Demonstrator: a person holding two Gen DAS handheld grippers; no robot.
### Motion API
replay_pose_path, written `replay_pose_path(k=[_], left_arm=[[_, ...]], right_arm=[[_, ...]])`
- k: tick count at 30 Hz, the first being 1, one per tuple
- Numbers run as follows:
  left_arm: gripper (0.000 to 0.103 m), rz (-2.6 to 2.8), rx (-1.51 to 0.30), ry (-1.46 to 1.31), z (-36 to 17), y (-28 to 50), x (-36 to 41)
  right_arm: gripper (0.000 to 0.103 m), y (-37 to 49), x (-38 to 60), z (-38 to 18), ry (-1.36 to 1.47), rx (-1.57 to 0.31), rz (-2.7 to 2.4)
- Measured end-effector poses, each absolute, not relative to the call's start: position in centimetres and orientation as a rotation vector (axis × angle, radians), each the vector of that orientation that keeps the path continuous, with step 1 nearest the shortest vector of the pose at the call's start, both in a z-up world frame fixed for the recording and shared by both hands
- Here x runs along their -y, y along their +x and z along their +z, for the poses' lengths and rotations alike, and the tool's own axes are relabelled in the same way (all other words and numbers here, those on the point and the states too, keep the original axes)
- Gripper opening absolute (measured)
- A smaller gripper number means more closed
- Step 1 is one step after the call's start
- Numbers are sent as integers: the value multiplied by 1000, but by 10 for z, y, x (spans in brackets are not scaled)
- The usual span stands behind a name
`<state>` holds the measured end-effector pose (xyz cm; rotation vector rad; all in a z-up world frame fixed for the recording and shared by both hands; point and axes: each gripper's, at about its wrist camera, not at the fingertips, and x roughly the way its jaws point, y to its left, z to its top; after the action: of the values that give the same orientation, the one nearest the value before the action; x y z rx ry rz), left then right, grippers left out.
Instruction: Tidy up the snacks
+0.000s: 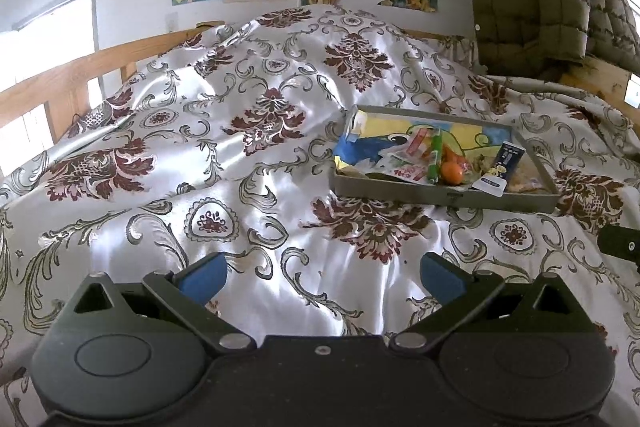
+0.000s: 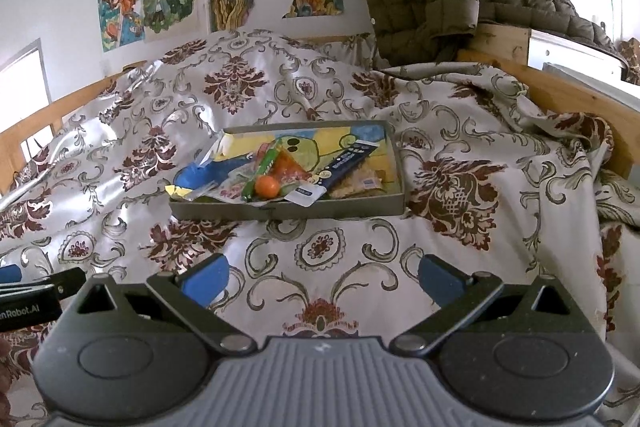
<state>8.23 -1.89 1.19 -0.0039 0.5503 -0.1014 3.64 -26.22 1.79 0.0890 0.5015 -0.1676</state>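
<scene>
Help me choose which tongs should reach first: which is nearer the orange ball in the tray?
Right, likely. The right tongs face the orange ball almost straight ahead, slightly left. From the left tongs the ball lies farther off to the right. Both are open and empty.

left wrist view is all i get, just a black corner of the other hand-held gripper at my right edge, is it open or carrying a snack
observer: The right hand-held gripper is open, with nothing between its blue pads.
operator: ok and is it lined up on the tray
observer: Yes. The shallow grey cardboard tray sits nearly straight ahead of it, front wall facing it, and only the satin floral bedspread lies between them.
</scene>
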Motion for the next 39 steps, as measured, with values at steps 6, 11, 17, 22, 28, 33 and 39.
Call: replay_pose_path(k=[6, 11, 17, 22, 28, 33, 39], left_arm=[[102, -103, -554, -3, 11, 82, 20], [102, -104, -561, 4, 6, 82, 18], [102, -104, -561, 4, 6, 82, 18], [102, -106, -562, 4, 6, 82, 18], [102, -105, -562, 4, 7, 83, 18], [102, -103, -564, 5, 6, 83, 18], [102, -104, -564, 5, 5, 83, 17]], right_arm=[[103, 36, 262, 18, 90, -502, -168], [103, 36, 263, 17, 90, -506, -168], [103, 36, 263, 16, 89, -509, -168], [103, 37, 264, 14, 89, -512, -167], [103, 37, 264, 11, 85, -516, -168], [103, 37, 264, 12, 85, -517, -168], [103, 37, 263, 13, 84, -518, -168]])
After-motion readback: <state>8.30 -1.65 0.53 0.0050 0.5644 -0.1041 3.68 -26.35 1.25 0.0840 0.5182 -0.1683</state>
